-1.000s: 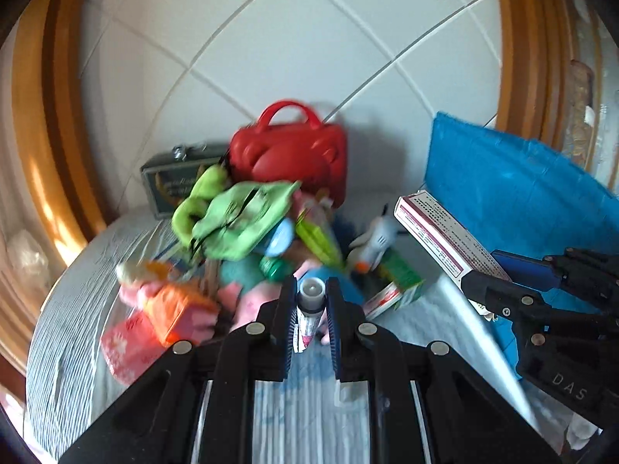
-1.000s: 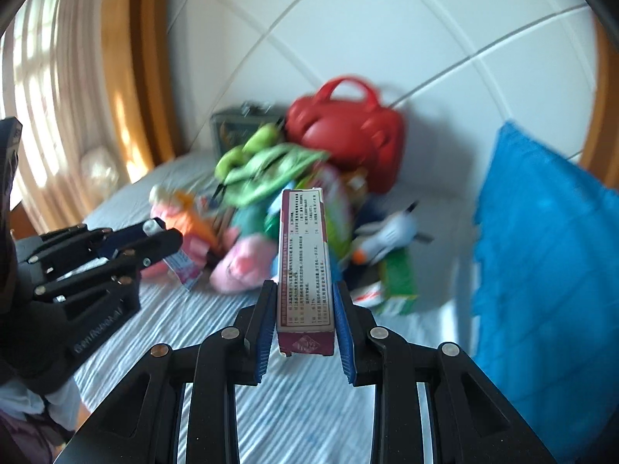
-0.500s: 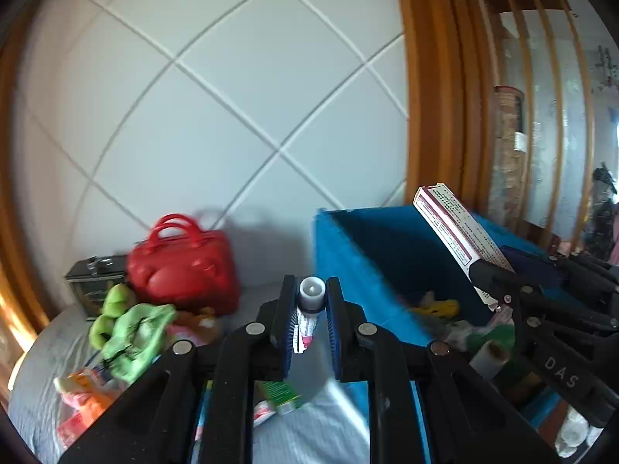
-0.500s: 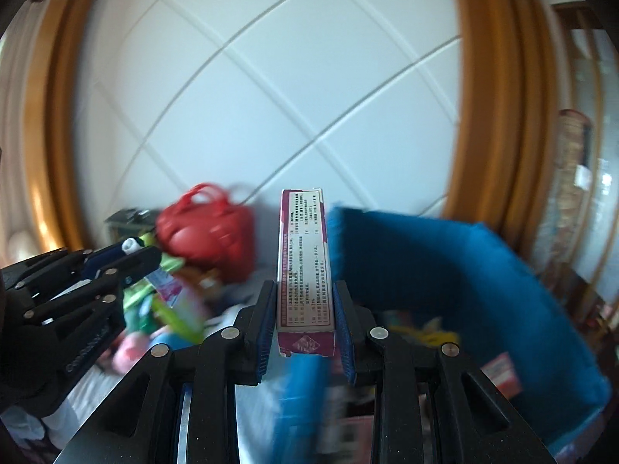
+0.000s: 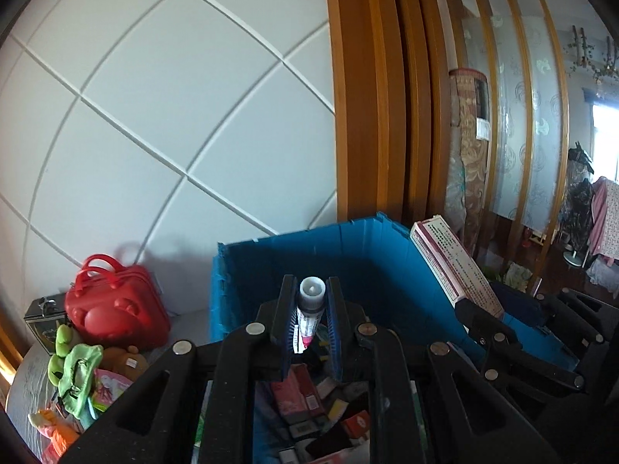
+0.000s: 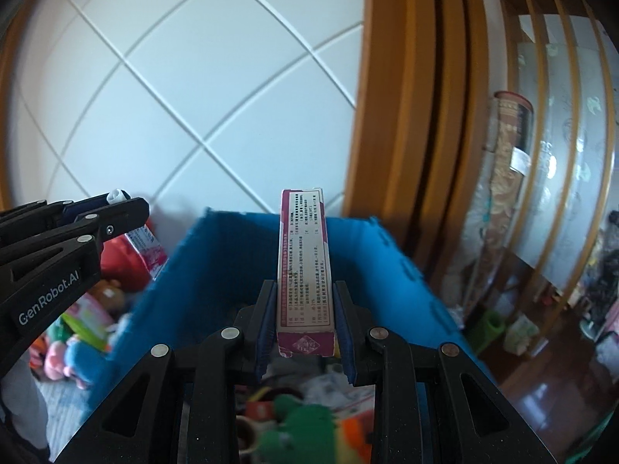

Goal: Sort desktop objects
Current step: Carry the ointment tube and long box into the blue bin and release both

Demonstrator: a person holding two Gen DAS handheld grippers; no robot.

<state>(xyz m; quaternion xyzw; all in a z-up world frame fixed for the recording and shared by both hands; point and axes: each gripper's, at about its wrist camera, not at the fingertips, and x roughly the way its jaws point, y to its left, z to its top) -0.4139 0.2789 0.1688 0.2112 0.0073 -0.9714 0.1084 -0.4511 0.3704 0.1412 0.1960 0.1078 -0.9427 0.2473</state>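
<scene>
Both grippers hang over the blue bin [image 5: 309, 255], each loaded. The left gripper [image 5: 311, 328] has its fingers clamped on a small tube [image 5: 309, 309], cap pointing forward; the right gripper [image 6: 305, 324] pinches a long purple-and-white box [image 6: 303, 266] by its near end, the rest jutting out over the bin.

To drop well, I'd lower each until the item is inside the bin's walls, tilt the nose down, then open. The box's long overhang could catch the far wall, so aim it toward the middle. The bin looks partly full already, though its contents are blurred.
</scene>
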